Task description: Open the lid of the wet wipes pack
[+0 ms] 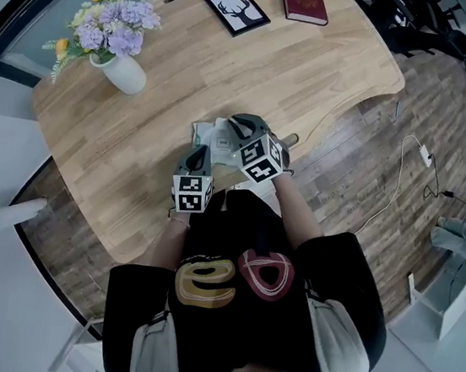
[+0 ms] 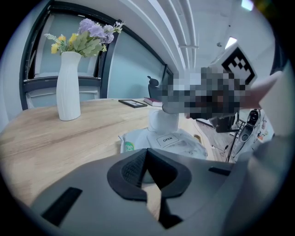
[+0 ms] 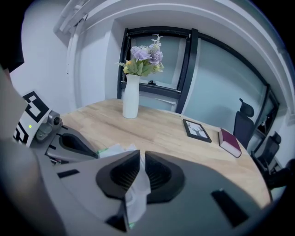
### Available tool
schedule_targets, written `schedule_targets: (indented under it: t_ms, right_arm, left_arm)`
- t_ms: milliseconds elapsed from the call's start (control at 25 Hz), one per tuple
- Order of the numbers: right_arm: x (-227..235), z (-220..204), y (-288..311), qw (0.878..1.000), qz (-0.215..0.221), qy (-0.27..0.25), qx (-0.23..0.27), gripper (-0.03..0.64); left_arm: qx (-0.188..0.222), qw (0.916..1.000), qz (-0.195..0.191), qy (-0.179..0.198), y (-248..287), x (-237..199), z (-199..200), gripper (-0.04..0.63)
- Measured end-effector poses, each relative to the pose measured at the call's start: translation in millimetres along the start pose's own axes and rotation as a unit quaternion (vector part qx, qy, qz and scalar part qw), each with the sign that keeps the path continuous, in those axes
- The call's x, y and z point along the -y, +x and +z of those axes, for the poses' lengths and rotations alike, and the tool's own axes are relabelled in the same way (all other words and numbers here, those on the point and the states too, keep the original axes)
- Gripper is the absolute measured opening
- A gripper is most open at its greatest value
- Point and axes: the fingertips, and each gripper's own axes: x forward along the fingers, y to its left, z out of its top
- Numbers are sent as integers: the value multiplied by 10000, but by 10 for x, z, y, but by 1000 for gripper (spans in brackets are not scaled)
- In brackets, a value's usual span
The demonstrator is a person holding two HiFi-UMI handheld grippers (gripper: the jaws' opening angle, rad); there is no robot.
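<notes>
Over a light wooden table [image 1: 135, 151], seemingly mid-peel: clamping the thin white lid flap [image 3: 137, 196] in the right claw [image 3: 141, 156], soft white wet wipes pack [image 2: 179, 145] just beneath; left claw [image 2: 146, 154] closed empty just short of it; next, likely lifting flap clear

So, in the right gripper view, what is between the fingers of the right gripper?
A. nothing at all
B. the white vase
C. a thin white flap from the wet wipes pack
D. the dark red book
C: the right gripper has its fingers closed on a thin white flap, and the left gripper view shows this flap lifted up from the wet wipes pack.
</notes>
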Motion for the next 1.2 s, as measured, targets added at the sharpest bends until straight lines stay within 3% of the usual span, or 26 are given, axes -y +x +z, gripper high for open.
schedule_targets:
  t_ms: [320, 1200]
  right_arm:
    - [62, -6, 79, 9999, 112, 6, -30, 44]
    - [174, -76, 260, 9991, 299, 272, -126, 57]
  left_arm:
    - [-32, 9999, 57, 150, -3, 5, 10, 14]
    - [58, 9999, 132, -80, -1, -5, 11, 15]
